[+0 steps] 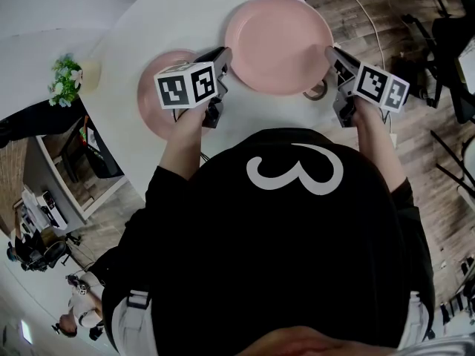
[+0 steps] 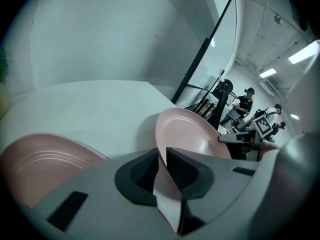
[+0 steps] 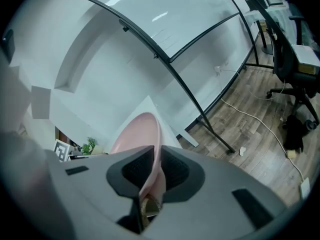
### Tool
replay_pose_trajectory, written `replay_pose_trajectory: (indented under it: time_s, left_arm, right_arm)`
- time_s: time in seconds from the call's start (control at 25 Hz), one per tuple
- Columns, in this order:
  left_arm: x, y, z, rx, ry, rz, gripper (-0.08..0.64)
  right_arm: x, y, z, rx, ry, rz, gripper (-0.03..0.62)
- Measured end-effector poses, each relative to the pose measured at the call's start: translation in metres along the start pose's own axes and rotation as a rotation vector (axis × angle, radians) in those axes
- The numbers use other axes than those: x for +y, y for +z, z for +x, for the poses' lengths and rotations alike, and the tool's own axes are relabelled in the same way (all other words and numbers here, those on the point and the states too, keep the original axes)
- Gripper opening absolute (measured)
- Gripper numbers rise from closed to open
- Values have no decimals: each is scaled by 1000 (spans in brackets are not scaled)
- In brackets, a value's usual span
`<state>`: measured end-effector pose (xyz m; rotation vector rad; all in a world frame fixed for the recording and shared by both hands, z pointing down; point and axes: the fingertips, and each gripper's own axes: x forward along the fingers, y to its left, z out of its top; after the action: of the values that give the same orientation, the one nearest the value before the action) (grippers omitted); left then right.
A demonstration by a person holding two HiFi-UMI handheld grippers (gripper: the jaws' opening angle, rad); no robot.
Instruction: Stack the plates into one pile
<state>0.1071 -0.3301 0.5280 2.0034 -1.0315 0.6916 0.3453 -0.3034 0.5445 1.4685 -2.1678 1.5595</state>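
Observation:
A large pink plate [image 1: 278,43] hangs between my two grippers over the white table [image 1: 171,21]. My left gripper [image 1: 225,55] is shut on its left rim, and the pads pinch the edge in the left gripper view [image 2: 161,165]. My right gripper [image 1: 331,53] is shut on the opposite rim; in the right gripper view the plate [image 3: 142,131] runs edge-on between the pads [image 3: 156,166]. The plate [image 2: 192,136] looks tilted and raised off the table. A second pink plate [image 1: 158,106] lies flat on the table under my left gripper, at lower left in the left gripper view [image 2: 45,161].
A small ring-shaped object [image 1: 319,92] lies on the table just below the right gripper. A potted plant [image 1: 65,80] stands at the table's left edge. Office chairs [image 1: 445,43] and cables are on the wooden floor to the right. A shelf unit [image 1: 67,169] stands lower left.

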Motion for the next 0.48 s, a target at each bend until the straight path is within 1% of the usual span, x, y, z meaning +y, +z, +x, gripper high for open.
replay_pose_trajectory:
  time_s: [0.16,0.4,0.48]
  left_arm:
    - [0,-1,0,5,3,-6,49]
    - [-4,-4,1,17,-11,-35,44]
    - [-10,-5,0,17,-24,-34,43]
  right_arm:
    - [-3,1,-2,-15,1,24,55]
    - [-4,5,-9,-42,1,5,52]
    - [-5,7,-14,-52,3,3,52]
